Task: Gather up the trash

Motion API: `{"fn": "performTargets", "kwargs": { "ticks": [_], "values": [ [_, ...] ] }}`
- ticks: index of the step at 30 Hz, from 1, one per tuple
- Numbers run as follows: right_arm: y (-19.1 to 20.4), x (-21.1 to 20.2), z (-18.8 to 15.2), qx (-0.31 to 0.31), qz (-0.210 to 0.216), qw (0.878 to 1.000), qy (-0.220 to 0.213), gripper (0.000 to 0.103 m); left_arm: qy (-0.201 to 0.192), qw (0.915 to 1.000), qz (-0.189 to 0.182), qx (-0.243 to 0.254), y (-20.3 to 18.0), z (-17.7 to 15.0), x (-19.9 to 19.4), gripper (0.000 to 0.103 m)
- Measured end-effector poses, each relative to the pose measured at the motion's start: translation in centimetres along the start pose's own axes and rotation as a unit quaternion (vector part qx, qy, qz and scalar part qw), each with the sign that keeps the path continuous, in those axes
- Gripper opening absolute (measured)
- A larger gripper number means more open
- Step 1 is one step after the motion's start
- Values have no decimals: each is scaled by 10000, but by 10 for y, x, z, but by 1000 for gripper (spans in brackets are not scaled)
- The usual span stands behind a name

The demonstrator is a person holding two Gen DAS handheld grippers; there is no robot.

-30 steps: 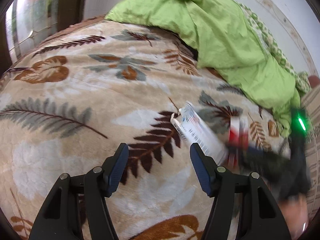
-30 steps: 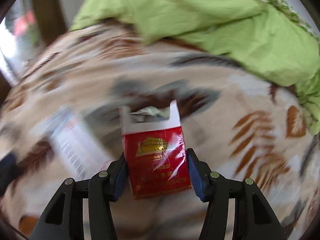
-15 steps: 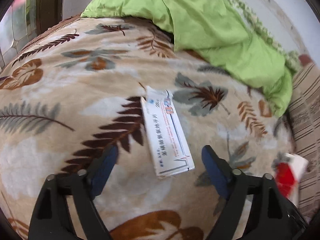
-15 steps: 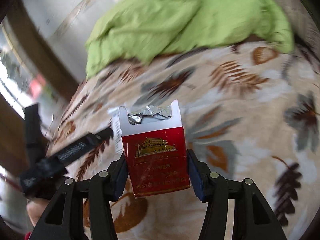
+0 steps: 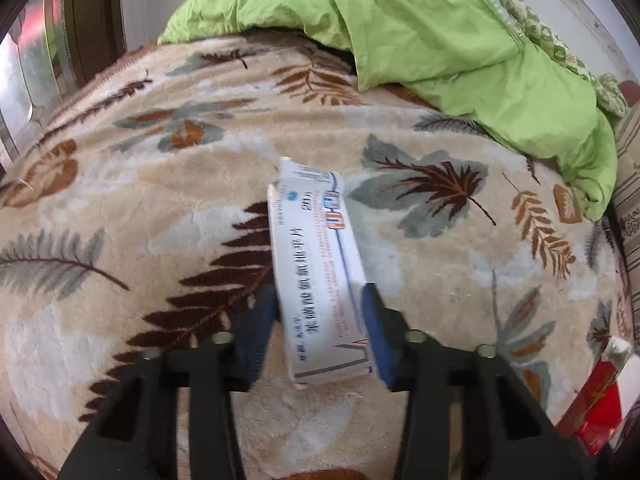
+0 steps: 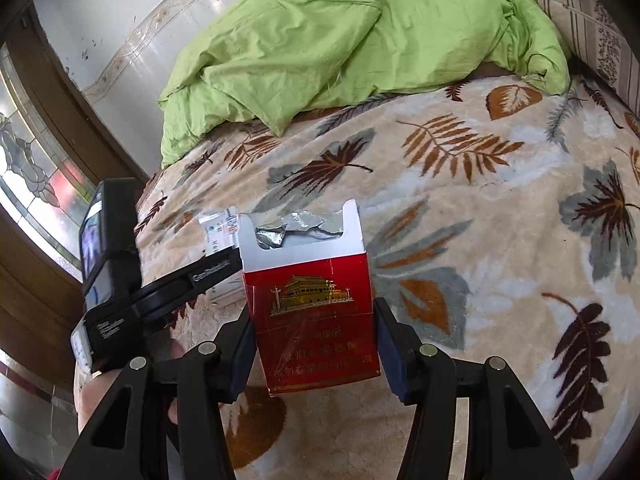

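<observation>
On the leaf-print bed blanket (image 5: 160, 240) short of the green quilt (image 5: 440, 40), my left fingers (image 5: 374, 328) have just been closing onto the white medicine box (image 5: 320, 280) to lift it, while my right fingers (image 6: 386, 344) stay clenched on the red cigarette pack (image 6: 316, 320)

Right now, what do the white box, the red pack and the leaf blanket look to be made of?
White box: thin printed cardboard, matte; creased edges and a folded end flap.
Red pack: glossy card, probably film-wrapped going by the sheen; crumpled silver foil liner at the torn top.
Leaf blanket: plush fleece, likely synthetic; fuzzy nap.
</observation>
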State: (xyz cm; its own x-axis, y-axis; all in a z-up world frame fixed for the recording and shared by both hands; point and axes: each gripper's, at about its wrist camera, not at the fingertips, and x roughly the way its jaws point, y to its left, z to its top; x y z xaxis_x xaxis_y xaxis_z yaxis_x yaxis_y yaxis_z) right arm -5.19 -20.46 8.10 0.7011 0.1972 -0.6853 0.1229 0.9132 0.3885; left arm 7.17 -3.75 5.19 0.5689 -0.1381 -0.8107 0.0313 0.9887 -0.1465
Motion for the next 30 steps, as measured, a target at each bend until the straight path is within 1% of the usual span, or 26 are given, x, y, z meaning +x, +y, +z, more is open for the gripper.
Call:
{"fn": "performTargets", "kwargs": {
  "ticks": [1, 3, 6, 10, 13, 16, 17, 18, 19, 21, 22, 23, 25, 26, 28, 30],
  "values": [
    [0, -1, 0, 4, 2, 10000, -8, 58, -5, 10000, -13, 2, 0, 0, -1, 36],
    [0, -4, -1, 8, -34, 10000, -58, 58, -23, 9999, -131, -81, 5, 0, -5, 26],
    [5, -10, -2, -115, -166, 9996, -182, 58, -153, 9991, -365, -134, 12, 0, -18, 18],
    [8, -20, -5, -137, -195, 9993, -302, 58, -271, 9985, -464, -41, 16, -7, -34, 16],
    [10, -28, -7, -153, -237, 9988, -405, 58, -186, 9974, -692, -57, 20, -12, -39, 16],
    [7, -40, -8, -102, -306, 9979, -569, 58, -268, 9961, -840, -82, 23, -12, -45, 19],
    [5, -43, -9, -72, -319, 9976, -604, 58, -293, 9965, -778, -32, 21, -12, -47, 19],
    [1, -46, -9, -19, -328, 9975, -631, 58, -321, 9972, -681, 9, 19, -12, -48, 22],
    [-2, -47, -9, 18, -331, 9974, -639, 58, -320, 9974, -639, 17, 18, -13, -47, 28],
    [-7, -50, -9, 89, -340, 9973, -652, 58, -256, 9985, -460, -138, 19, -13, -45, 73],
    [-10, -52, -8, 129, -326, 9972, -658, 58, -286, 9987, -337, -247, 21, -14, -44, 79],
    [-12, -53, -7, 149, -312, 9972, -664, 58, -337, 9985, -240, -367, 23, -13, -44, 80],
    [-13, -54, -6, 158, -323, 9970, -684, 58, -279, 9983, -203, -460, 25, -10, -40, 80],
    [-14, -53, -6, 168, -296, 9971, -679, 58, -236, 9982, -121, -541, 25, -9, -35, 80],
    [-14, -52, -5, 171, -268, 9973, -659, 58, -60, 9974, -29, -721, 24, -6, -22, 80],
    [-13, -49, -4, 172, -252, 9975, -642, 58, 81, 9968, 61, -791, 20, -4, -10, 80]
  ]
}}
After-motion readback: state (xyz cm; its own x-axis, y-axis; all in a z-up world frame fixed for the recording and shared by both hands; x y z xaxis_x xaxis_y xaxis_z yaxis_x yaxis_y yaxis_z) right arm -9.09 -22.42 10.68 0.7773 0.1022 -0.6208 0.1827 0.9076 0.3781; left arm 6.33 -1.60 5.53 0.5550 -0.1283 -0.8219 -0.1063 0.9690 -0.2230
